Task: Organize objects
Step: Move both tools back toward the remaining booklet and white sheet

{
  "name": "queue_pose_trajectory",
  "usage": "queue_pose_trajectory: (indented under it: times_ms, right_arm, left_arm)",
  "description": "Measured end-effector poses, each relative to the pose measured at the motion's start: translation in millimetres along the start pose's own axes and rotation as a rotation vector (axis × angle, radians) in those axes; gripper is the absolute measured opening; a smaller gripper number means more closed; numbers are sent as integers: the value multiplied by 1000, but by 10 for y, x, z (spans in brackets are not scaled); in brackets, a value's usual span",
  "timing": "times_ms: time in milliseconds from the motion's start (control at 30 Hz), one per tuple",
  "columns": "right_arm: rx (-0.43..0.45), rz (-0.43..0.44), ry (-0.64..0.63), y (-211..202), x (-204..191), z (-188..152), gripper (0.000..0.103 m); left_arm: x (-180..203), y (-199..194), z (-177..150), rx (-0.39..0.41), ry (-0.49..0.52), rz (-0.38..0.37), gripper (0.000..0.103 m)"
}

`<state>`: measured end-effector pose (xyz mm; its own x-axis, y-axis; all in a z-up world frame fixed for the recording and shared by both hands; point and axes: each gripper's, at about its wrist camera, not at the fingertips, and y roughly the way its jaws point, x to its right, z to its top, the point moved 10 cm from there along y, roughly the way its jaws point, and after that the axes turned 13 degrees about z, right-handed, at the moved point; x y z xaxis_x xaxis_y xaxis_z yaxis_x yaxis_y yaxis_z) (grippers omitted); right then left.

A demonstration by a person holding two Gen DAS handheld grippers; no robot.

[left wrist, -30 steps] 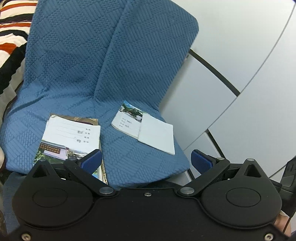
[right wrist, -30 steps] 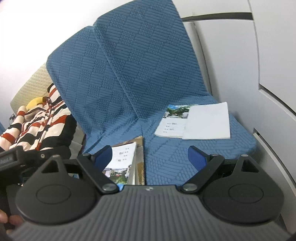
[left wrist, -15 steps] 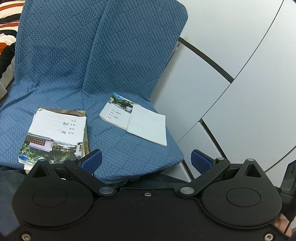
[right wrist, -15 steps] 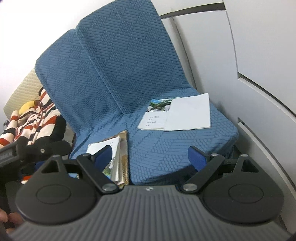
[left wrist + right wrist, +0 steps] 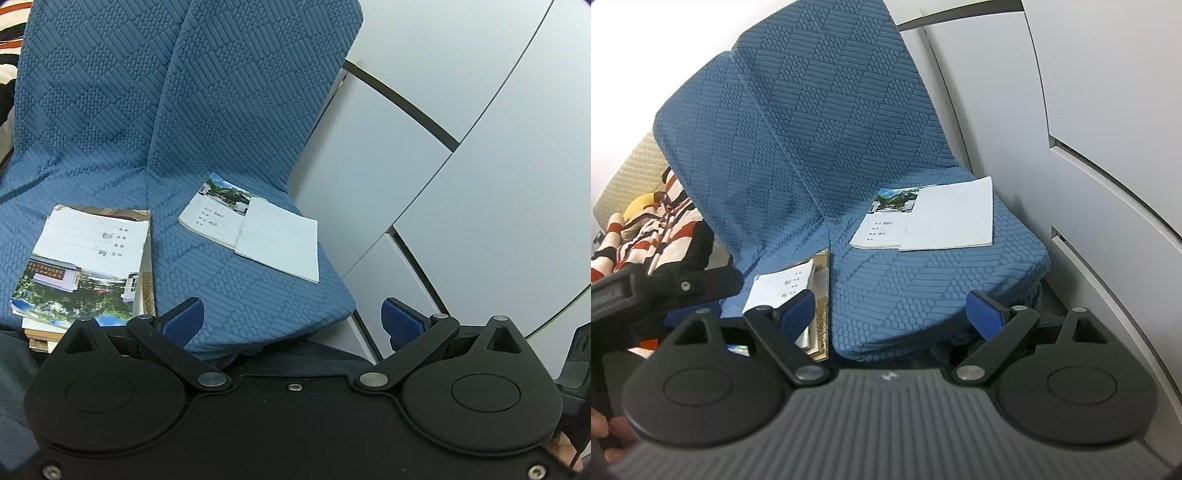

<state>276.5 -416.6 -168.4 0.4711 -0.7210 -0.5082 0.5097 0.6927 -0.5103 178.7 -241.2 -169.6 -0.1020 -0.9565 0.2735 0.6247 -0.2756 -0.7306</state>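
Two booklets lie on a blue quilted seat cover [image 5: 229, 155] [image 5: 894, 280]. On the right seat rests a photo-cover booklet [image 5: 218, 212] [image 5: 884, 221], with a plain white booklet [image 5: 282, 245] [image 5: 951, 214] overlapping its right side. A stack of booklets [image 5: 88, 258] [image 5: 783, 286] sits on the left seat near the front edge. My left gripper [image 5: 291, 321] hangs open in front of the seat edge, nothing between its blue pads. My right gripper [image 5: 890, 310] is also open and empty, short of the seat's front edge.
White cabinet panels [image 5: 461, 184] [image 5: 1089, 110] with dark seams stand close on the right of the seat. A striped plush heap [image 5: 650, 229] lies to the left. The other handheld gripper's body [image 5: 646, 291] crosses the right wrist view's left side. A hand [image 5: 605, 435] shows at bottom left.
Both views have shifted: the booklets sit farther left in the left wrist view and farther right in the right wrist view. Both grippers stay open.
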Motion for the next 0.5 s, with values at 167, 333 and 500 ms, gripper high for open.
queue_pose_trajectory:
  times_ms: [167, 333, 500]
  right_arm:
    - [12, -7, 1, 8, 113, 63, 90]
    - [0, -26, 16, 104, 244, 75, 90]
    - [-19, -49, 41, 169, 388, 48, 90]
  left_arm:
    - [34, 95, -13, -13, 3, 6, 102]
    - [59, 222, -25, -24, 7, 19, 102]
    - [133, 373, 0, -32, 11, 24, 102]
